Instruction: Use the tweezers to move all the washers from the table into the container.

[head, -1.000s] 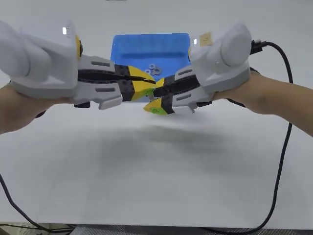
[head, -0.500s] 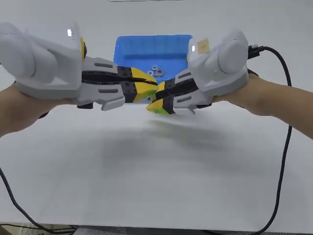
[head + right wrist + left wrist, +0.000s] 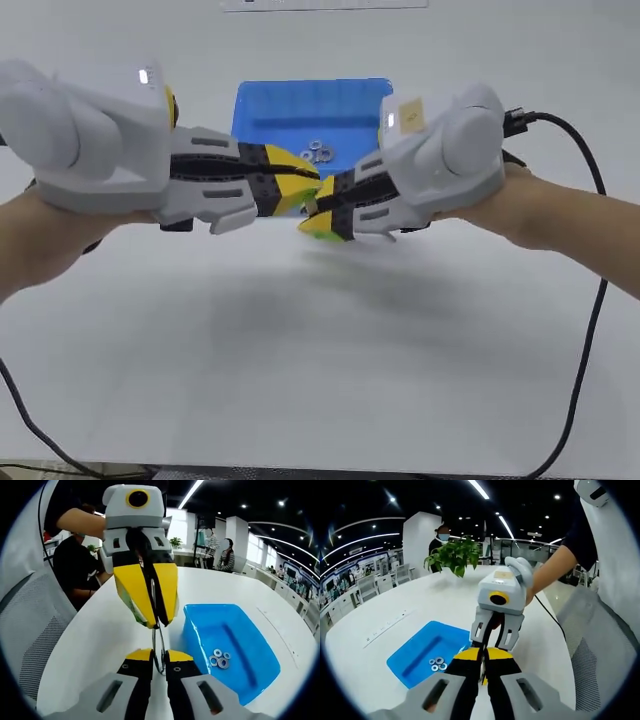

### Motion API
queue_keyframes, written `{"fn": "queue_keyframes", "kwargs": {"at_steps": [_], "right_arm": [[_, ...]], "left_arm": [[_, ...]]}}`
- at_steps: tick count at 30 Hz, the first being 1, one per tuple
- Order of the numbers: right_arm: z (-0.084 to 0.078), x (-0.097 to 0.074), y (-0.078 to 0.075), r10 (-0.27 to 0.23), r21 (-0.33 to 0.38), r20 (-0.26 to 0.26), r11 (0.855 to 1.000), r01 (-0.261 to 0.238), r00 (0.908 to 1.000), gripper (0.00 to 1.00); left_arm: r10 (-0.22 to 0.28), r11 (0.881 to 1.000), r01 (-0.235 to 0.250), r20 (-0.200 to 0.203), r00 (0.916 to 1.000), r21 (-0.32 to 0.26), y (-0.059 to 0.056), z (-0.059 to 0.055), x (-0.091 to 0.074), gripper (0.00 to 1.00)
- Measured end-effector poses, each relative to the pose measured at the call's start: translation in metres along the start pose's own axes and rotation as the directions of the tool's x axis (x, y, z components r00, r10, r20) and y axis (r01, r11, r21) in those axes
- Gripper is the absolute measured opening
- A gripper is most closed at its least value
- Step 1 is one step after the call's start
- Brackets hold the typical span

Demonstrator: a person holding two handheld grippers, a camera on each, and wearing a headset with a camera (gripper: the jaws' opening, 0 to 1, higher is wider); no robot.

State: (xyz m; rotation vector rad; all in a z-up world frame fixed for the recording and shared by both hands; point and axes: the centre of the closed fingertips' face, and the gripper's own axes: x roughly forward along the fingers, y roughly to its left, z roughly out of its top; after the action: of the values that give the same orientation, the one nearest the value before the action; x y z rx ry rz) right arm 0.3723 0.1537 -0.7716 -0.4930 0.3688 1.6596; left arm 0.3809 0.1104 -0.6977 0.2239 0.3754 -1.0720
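Your two grippers meet nose to nose above the desk [image 3: 320, 340], and the tweezers [image 3: 157, 636] bridge the small gap between them. Their long axis runs straight along the line from one pair of jaws to the other. The left gripper [image 3: 483, 655] is clenched on one end and the right gripper [image 3: 159, 656] on the other; which end carries the working tips is too fine to tell. The blue container [image 3: 250, 680] sits just off that line, on the right of your right jaws and on the left of your left jaws, about equally near to both. The washers [image 3: 220, 659] that can be seen lie in a small cluster on its floor. Judging by that, whichever jaws let go first decide which hand carries the tool.
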Motion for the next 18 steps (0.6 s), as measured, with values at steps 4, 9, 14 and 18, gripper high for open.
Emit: {"fn": "queue_keyframes", "kwargs": {"at_steps": [4, 9, 14, 18], "right_arm": [[0.006, -0.005, -0.001, -0.016, 0.004, 0.014, 1.0, 0.016, 0.9998, 0.1], [0.015, -0.013, 0.001, -0.03, -0.01, 0.023, 1.0, 0.03, 0.9993, 0.09], [0.022, -0.021, 0.004, -0.039, -0.012, 0.023, 0.999, 0.039, 0.999, 0.09], [0.031, -0.027, 0.008, -0.045, -0.024, 0.025, 0.999, 0.046, 0.9987, 0.09]], "left_arm": [[-0.017, 1.0, 0.017, 0.029, 0.9994, -0.009, -0.006, 0.007, -0.002, 0.14], [-0.012, 1.0, 0.011, 0.032, 0.9994, 0.01, -0.007, 0.01, -0.005, 0.16], [0.029, 0.997, -0.032, 0.056, 0.998, 0.063, -0.006, 0.019, -0.015, 0.23], [0.07, 0.995, -0.076, 0.093, 0.9932, 0.063, -0.005, 0.029, -0.028, 0.3]]}}
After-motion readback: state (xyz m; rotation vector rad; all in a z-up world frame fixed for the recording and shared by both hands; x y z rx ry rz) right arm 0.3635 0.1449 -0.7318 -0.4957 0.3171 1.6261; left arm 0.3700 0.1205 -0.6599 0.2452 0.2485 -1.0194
